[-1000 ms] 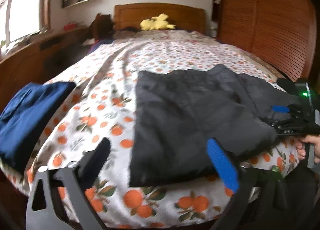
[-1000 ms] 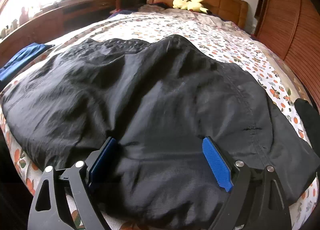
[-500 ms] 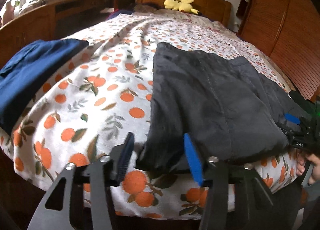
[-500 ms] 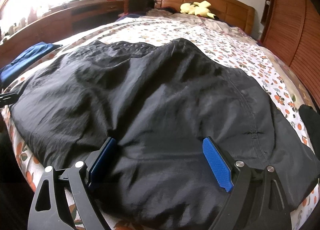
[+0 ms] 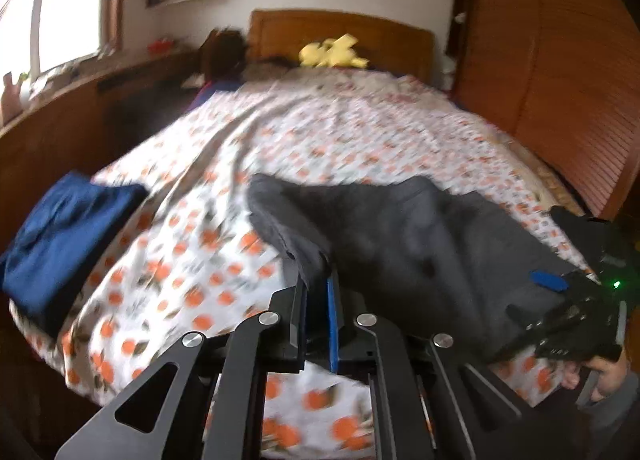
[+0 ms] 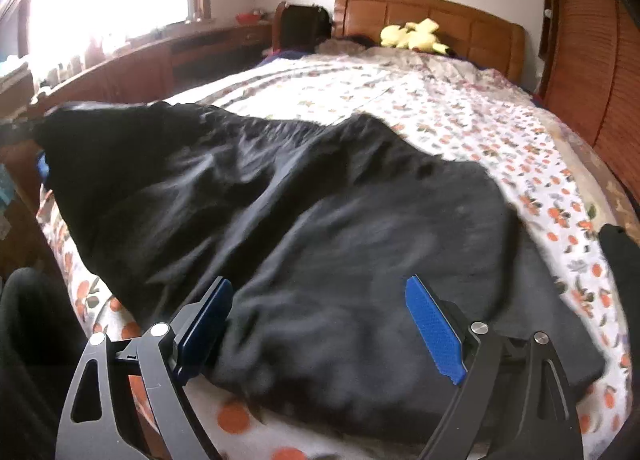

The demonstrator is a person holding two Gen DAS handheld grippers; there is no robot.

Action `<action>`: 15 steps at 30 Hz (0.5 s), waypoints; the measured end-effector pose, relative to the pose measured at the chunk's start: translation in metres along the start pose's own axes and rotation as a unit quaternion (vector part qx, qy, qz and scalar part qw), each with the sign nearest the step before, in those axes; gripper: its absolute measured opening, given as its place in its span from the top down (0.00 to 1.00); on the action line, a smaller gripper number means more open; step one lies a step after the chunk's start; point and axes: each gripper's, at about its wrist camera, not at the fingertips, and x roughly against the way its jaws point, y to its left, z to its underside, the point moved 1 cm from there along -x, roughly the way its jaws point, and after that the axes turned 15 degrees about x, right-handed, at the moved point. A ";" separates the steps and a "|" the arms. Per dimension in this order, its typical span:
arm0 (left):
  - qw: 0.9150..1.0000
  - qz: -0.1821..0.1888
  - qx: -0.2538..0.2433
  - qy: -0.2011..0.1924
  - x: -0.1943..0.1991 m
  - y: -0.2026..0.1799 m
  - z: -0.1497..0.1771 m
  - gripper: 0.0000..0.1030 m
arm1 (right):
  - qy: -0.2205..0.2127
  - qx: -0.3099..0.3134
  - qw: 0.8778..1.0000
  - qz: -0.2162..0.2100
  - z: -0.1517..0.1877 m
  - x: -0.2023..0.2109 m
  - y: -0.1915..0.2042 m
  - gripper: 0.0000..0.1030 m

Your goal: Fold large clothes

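Note:
A large dark grey garment [image 5: 400, 236] lies spread across the near end of a bed with an orange-print sheet [image 5: 320, 139]. My left gripper [image 5: 316, 284] has the garment's near left corner between its closing jaws; the pads pinch the cloth, which hangs lifted off the sheet. In the right wrist view the same garment [image 6: 280, 199] fills the foreground, its far left corner pulled up. My right gripper [image 6: 318, 288] stands wide open, its fingers straddling the garment's near edge without pressing on it. From the left wrist view that right gripper [image 5: 532, 294] shows at the garment's right end, held by a hand.
A folded blue garment [image 5: 68, 236] lies at the bed's left edge. A yellow plush toy [image 5: 332, 53] sits by the wooden headboard [image 5: 340, 27]. A slatted wooden wardrobe [image 5: 560, 79] lines the right side, a wooden ledge [image 6: 132, 63] the left. A black item [image 6: 620, 252] lies at the right.
My left gripper went from wide open to pinched on the garment's near left corner and rose, lifting that corner. The right gripper rose a little and stayed open.

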 end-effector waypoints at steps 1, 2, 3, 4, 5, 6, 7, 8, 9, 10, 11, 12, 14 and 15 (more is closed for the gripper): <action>1.000 0.006 -0.012 -0.007 0.005 -0.017 -0.003 0.93 | -0.004 -0.001 1.000 0.003 0.001 0.006 -0.005 0.18; 1.000 0.014 -0.021 -0.013 0.009 -0.033 -0.006 0.93 | -0.006 -0.003 1.000 0.006 0.002 0.011 -0.011 0.18; 0.999 0.020 -0.028 -0.016 0.011 -0.045 -0.007 0.93 | -0.009 -0.005 1.000 0.011 0.004 0.017 -0.018 0.18; 0.999 0.030 -0.036 -0.020 0.015 -0.062 -0.010 0.93 | -0.011 -0.009 1.000 0.016 0.007 0.023 -0.025 0.18; 0.998 0.039 -0.041 -0.021 0.017 -0.074 -0.012 0.93 | -0.011 -0.011 1.000 0.018 0.009 0.025 -0.029 0.18; 0.997 0.052 -0.050 -0.021 0.018 -0.092 -0.015 0.94 | -0.011 -0.013 1.000 0.022 0.012 0.030 -0.035 0.18; 0.996 0.059 -0.056 -0.021 0.018 -0.103 -0.017 0.94 | -0.010 -0.016 0.999 0.027 0.015 0.034 -0.040 0.18; 0.995 0.070 -0.065 -0.021 0.017 -0.119 -0.019 0.94 | -0.009 -0.017 0.999 0.030 0.017 0.037 -0.044 0.18; 0.994 0.078 -0.071 -0.020 0.017 -0.132 -0.020 0.94 | -0.007 -0.019 0.999 0.036 0.020 0.041 -0.049 0.18; 0.992 0.092 -0.080 -0.017 0.014 -0.150 -0.023 0.94 | -0.005 -0.020 0.999 0.041 0.023 0.045 -0.053 0.18; 0.991 0.104 -0.089 -0.014 0.012 -0.167 -0.023 0.94 | -0.004 -0.021 0.999 0.044 0.025 0.047 -0.056 0.18; 0.989 0.112 -0.094 -0.011 0.011 -0.178 -0.023 0.94 | -0.002 -0.023 0.998 0.050 0.028 0.051 -0.062 0.18; 0.984 0.143 -0.104 -0.001 0.008 -0.206 -0.019 0.94 | -0.001 -0.027 0.998 0.057 0.031 0.057 -0.069 0.18; 0.982 0.155 -0.110 0.003 0.007 -0.216 -0.016 0.94 | 0.000 -0.031 0.998 0.062 0.033 0.059 -0.073 0.18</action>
